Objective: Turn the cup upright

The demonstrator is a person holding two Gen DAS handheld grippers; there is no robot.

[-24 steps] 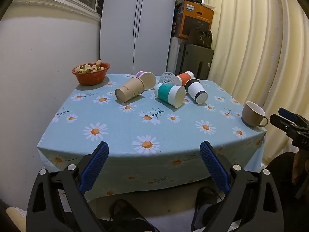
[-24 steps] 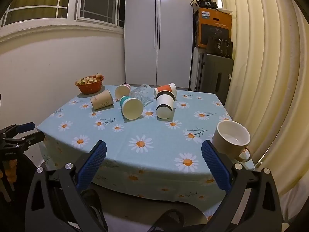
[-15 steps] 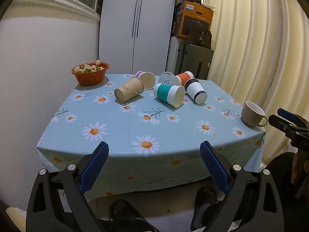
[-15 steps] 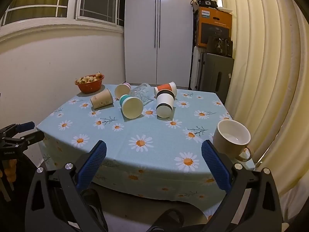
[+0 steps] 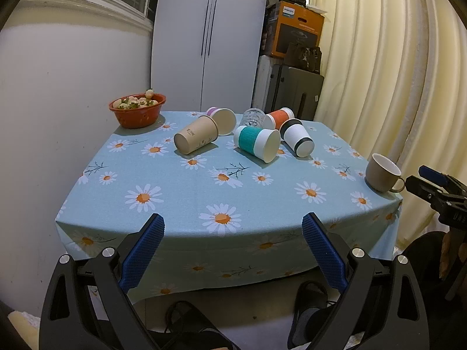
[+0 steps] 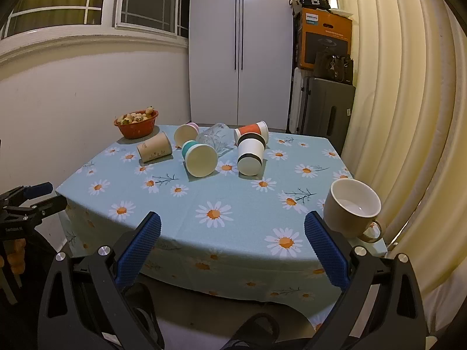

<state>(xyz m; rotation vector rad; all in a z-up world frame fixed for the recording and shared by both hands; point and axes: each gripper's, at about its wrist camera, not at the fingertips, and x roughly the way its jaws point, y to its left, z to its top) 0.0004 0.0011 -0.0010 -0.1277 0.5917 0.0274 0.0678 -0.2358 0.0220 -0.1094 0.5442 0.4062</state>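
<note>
Almost nothing has moved since before: both my claws, left claw (image 5: 233,227) and right claw (image 6: 232,226), hang wide and empty before the table (image 5: 186,192), so I should approach the lying teal cup (image 5: 256,143) from its side, gently.

Both wrist views face table (image 5: 186,192) (image 6: 204,192) from near edge, left and right; share tabletop.

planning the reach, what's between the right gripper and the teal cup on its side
Only bare daisy tablecloth, seen in the right wrist view. The right gripper hangs open at the near edge, with nothing standing between it and the teal cup.
</note>
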